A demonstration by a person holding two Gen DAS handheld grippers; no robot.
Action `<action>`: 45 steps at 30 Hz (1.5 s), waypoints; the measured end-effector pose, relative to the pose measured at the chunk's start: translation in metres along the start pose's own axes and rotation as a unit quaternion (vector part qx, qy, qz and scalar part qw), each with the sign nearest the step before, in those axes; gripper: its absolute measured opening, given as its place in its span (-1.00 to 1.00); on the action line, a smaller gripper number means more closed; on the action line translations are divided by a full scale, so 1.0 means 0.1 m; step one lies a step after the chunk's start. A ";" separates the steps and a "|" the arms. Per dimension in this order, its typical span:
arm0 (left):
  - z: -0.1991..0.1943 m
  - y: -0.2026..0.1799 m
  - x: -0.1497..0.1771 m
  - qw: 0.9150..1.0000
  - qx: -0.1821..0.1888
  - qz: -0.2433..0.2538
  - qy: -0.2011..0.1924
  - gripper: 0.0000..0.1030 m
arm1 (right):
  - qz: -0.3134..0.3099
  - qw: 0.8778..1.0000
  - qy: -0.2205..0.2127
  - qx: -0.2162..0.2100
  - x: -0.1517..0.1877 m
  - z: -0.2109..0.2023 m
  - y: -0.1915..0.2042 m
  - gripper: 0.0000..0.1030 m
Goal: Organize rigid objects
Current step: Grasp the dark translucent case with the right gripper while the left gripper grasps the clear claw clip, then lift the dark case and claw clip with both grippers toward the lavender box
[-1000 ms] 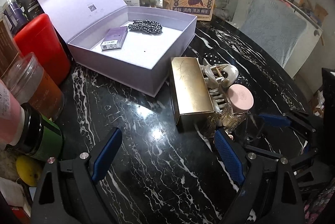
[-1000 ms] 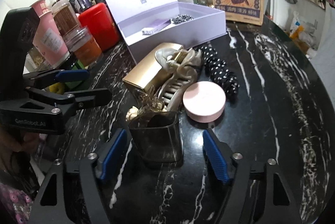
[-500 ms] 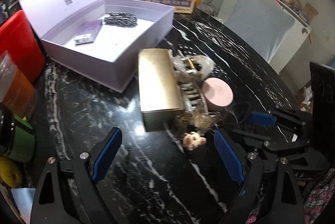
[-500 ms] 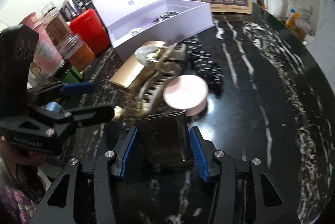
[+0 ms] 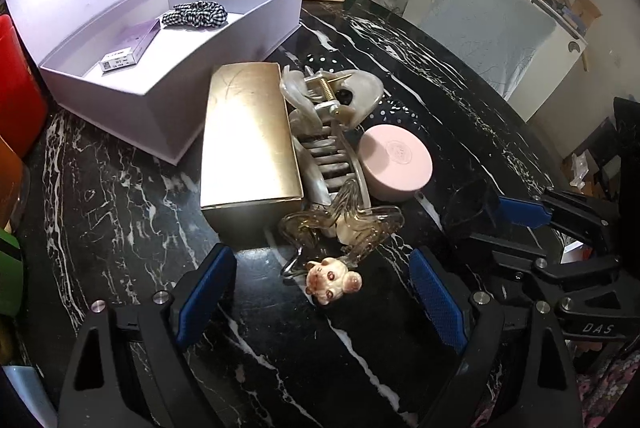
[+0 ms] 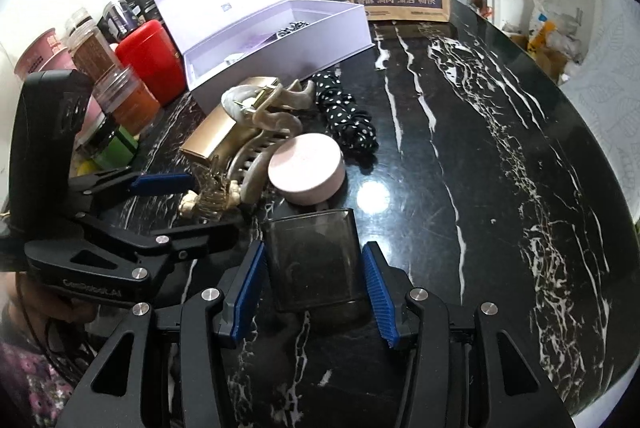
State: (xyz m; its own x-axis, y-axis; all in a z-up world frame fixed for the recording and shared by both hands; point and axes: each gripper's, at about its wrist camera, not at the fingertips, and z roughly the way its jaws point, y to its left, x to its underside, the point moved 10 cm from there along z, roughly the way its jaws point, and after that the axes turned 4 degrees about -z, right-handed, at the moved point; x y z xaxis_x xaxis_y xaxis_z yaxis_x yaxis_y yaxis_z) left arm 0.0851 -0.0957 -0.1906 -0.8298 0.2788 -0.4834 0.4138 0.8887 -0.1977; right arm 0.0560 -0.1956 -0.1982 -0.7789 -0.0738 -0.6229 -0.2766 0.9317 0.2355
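Between the blue pads of the right gripper (image 6: 314, 292): a smoky translucent plastic case (image 6: 316, 262), clamped on both sides, at the near edge of the black marble table (image 6: 500, 164). Just beyond it, a round pink tin (image 6: 306, 167), a pearly beige claw clip (image 5: 328, 132) and a long gold box (image 5: 248, 140), side by side. Left gripper (image 5: 320, 304) spread wide, holding nothing, around a clear amber hair clip with a small bear charm (image 5: 334, 278). Farther back, an open lilac gift box (image 5: 132, 92).

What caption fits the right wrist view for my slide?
Right tool clamps a smoky translucent box on the black marble table, near a pink round tin.
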 end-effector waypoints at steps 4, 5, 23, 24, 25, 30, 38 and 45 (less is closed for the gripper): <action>0.00 0.03 -0.01 1.000 0.004 -0.007 -0.007 0.60 | 0.000 1.000 0.002 -0.001 -0.01 0.02 0.00 -0.07; 0.00 0.03 -0.01 1.000 0.006 -0.009 -0.007 0.53 | -0.001 1.000 0.002 -0.001 -0.01 0.02 0.01 -0.07; -0.03 -0.04 -0.01 1.000 0.004 0.011 -0.010 -0.15 | -0.012 1.000 0.005 0.009 0.03 0.06 0.03 0.14; -0.04 -0.04 -0.01 1.000 0.004 0.010 -0.010 -0.15 | -0.012 1.000 0.004 0.010 0.03 0.05 0.02 0.14; -0.05 -0.04 0.00 1.000 0.004 0.009 -0.010 -0.15 | -0.013 1.000 0.003 0.011 0.03 0.05 0.02 0.14; -0.09 -0.07 0.01 1.000 0.007 0.007 -0.017 -0.15 | -0.015 1.000 -0.004 0.020 0.02 0.05 0.01 -0.10; -0.22 -0.08 -0.01 0.999 0.001 0.007 -0.037 -0.15 | -0.005 1.000 -0.011 0.013 0.01 -0.01 0.01 -0.11; -0.37 -0.06 -0.09 0.998 -0.003 -0.004 -0.063 -0.15 | -0.021 0.999 -0.036 0.007 -0.11 -0.15 0.13 -0.12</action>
State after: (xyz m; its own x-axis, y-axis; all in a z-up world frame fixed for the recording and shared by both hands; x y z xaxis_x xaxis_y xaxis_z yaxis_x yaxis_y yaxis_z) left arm 0.0764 -0.0901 -0.1529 -0.7793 0.2245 -0.5850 0.4054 0.8926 -0.1975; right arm 0.0528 -0.1882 -0.1770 -0.7242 -0.0876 -0.6840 -0.3001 0.9331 0.1983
